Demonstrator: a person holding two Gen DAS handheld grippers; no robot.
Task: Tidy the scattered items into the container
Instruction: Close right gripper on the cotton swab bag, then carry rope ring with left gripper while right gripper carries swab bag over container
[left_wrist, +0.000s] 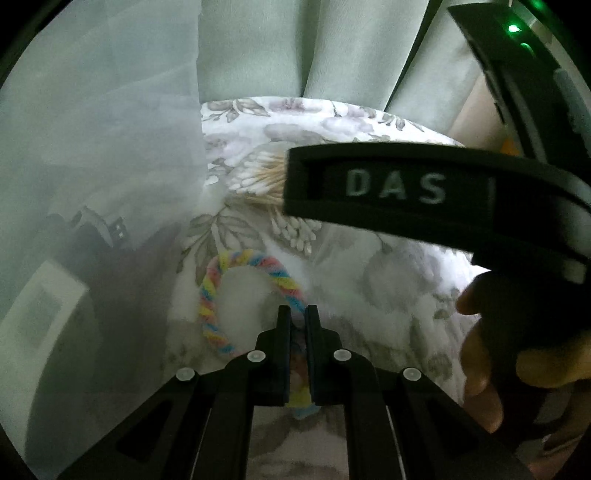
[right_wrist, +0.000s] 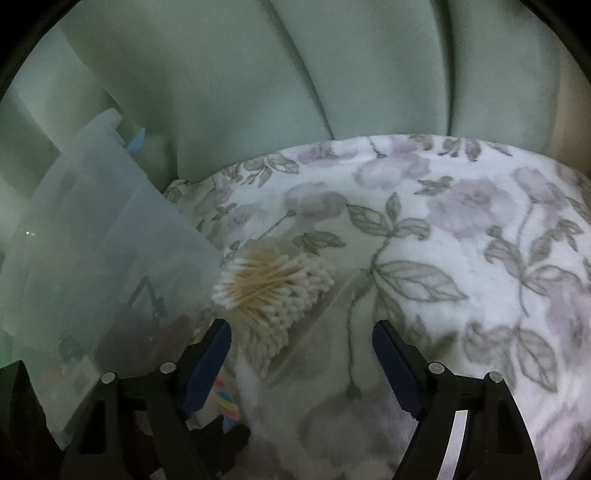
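Left wrist view: the pastel twisted hair tie (left_wrist: 236, 295) lies on the floral blanket (left_wrist: 388, 295), its near end pinched in the closed left gripper (left_wrist: 298, 314). Cotton swabs (right_wrist: 273, 295) sit at 12 o'clock from it. At 9 o'clock stands the translucent container (right_wrist: 110, 240). With nothing between its fingers, the right gripper (right_wrist: 301, 332) gapes wide just short of the swabs.

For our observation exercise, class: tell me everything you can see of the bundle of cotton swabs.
The cotton swabs lie in a loose, fanned heap on the flowered blanket, beside the clear plastic container. They have pale wooden-looking sticks with white cotton tips, crossing at the middle. The open right gripper hovers just before them, not touching. From the left wrist view the other gripper partly hides them.
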